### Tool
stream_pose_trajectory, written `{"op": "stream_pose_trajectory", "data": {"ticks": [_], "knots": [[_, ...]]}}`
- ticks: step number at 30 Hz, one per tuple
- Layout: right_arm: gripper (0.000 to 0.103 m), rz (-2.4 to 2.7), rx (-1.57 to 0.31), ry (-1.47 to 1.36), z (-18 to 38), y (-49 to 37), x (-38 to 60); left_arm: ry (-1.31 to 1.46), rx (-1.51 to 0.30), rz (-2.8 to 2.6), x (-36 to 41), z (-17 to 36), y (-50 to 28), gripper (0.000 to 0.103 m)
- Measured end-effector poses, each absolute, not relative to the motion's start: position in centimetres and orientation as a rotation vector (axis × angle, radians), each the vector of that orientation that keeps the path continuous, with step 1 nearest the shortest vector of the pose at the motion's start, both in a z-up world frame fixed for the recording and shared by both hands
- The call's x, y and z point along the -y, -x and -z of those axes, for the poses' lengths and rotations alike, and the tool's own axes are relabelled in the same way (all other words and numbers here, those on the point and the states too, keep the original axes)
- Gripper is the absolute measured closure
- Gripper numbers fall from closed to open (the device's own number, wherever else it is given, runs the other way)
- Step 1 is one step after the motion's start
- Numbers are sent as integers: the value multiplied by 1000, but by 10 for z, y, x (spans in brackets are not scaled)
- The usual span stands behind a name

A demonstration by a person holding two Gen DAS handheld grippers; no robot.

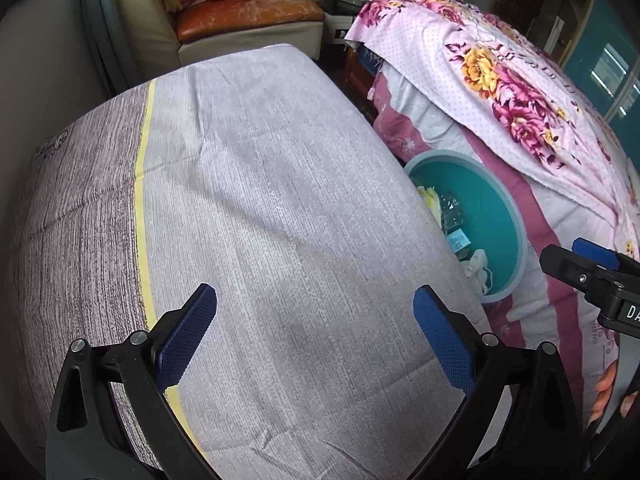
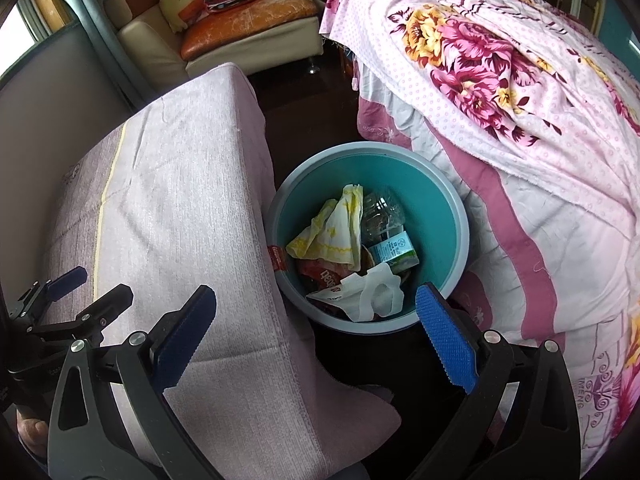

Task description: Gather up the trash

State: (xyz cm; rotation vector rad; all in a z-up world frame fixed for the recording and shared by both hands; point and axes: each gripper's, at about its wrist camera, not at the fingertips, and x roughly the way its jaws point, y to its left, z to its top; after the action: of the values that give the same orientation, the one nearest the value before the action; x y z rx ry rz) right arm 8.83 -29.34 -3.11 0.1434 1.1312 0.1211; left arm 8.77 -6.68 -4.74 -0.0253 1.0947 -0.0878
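Hovering apart, left tool (image 1: 315,336) over striped cushion (image 1: 260,200), right tool (image 2: 316,336) parted above trash bin (image 2: 436,216), floral bedding (image 2: 500,80).

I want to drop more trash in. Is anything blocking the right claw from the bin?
Nothing visible does. The right claw is open and empty above the teal bin, whose mouth is uncovered, with wrappers already inside.

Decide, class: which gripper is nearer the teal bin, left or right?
Right. The right gripper hangs open just above the teal bin. The left gripper is open over the lilac cloth-covered table, with the bin off to its right.
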Motion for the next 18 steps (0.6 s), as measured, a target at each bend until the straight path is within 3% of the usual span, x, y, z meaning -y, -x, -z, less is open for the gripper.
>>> {"op": "stream_pose_trajectory", "data": {"ticks": [18], "knots": [[7, -116, -1122, -132, 28, -83, 292, 15, -1091, 88, 66, 47, -82, 4]]}}
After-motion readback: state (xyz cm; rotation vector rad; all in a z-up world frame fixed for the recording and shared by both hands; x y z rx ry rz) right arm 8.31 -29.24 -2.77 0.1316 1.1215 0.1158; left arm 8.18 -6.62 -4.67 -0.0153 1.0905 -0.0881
